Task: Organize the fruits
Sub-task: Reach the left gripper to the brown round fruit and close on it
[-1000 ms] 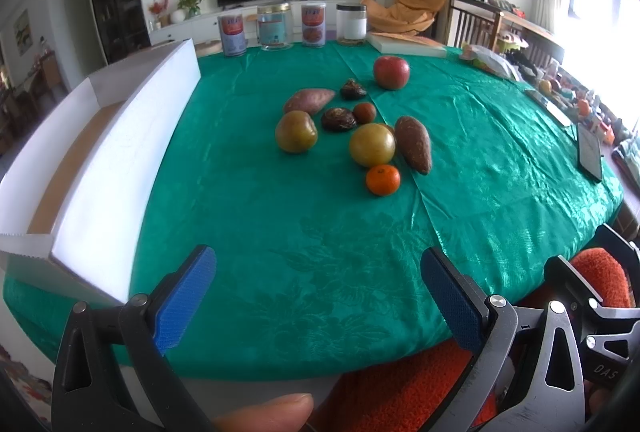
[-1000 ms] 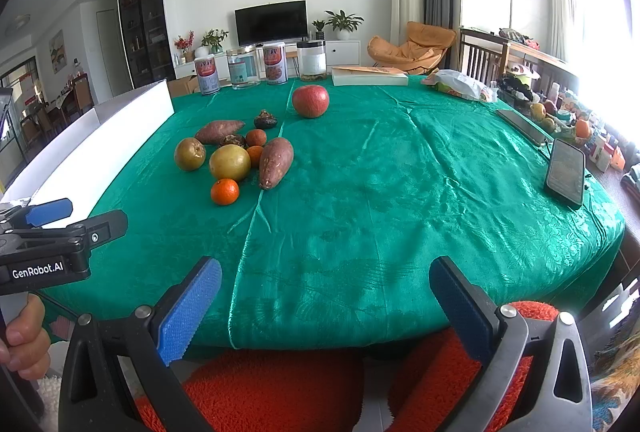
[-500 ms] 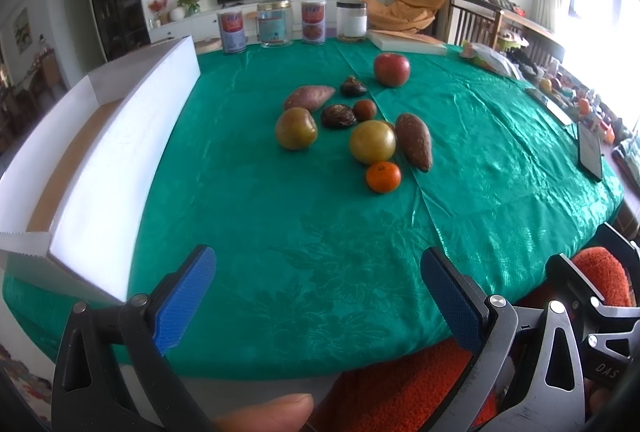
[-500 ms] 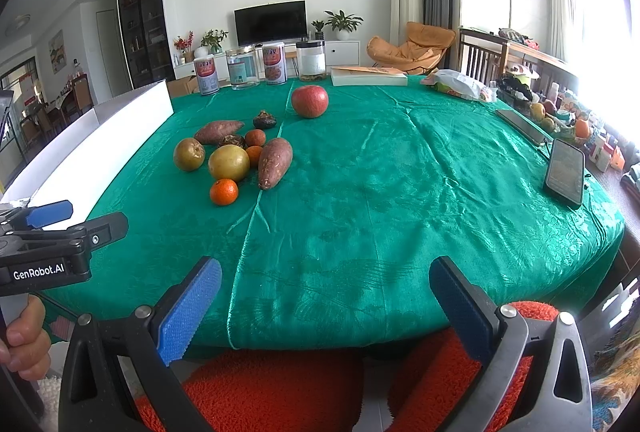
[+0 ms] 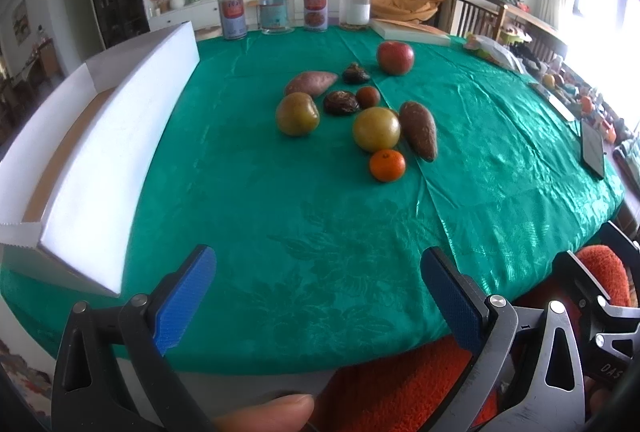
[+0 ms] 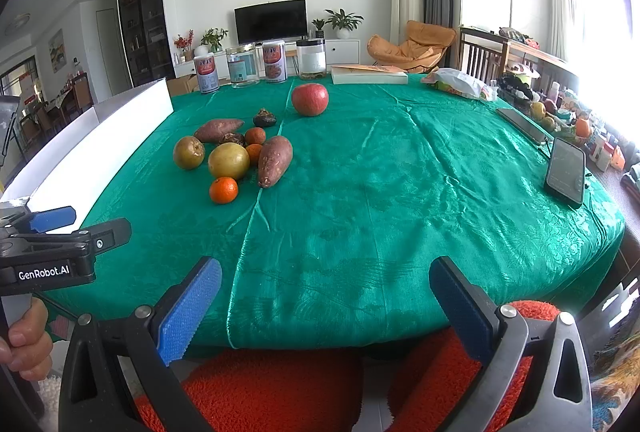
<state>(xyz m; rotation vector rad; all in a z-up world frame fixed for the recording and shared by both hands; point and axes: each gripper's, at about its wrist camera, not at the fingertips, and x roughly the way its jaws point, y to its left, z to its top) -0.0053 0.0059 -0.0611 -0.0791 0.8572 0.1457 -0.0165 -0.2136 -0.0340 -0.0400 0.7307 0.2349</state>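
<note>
table: your green table [image 5: 280, 232] carries everything; all the produce sits in one cluster past mid-table, far from both sets of fingers.
box: one white box [image 5: 100, 159] runs along the left edge, its long axis near to far, open side up; you likely fill this.
left gripper: your left gripper [image 5: 318, 290] hangs at the near edge, fingers spread wide, nothing between them; the cluster lies far and slightly right of it.
right gripper: your right gripper [image 6: 326, 296] also sits at the near edge, fingers released and empty; the cluster lies far and left of it.
nearer arm: I judge your left the better placed, sitting between cluster and box.
apple: one red apple [image 5: 395, 57], farthest, apart from the rest.
pears: two yellow-green pears [image 5: 376, 129].
yams: two yams [image 5: 419, 129]; the right one's long axis runs near to far.
tangerine: one tangerine [image 5: 387, 165], nearest you, just near of a pear.
small items: two dark lumps [image 5: 340, 102]; two small orange fruits [image 6: 255, 135] in the right view.
</note>
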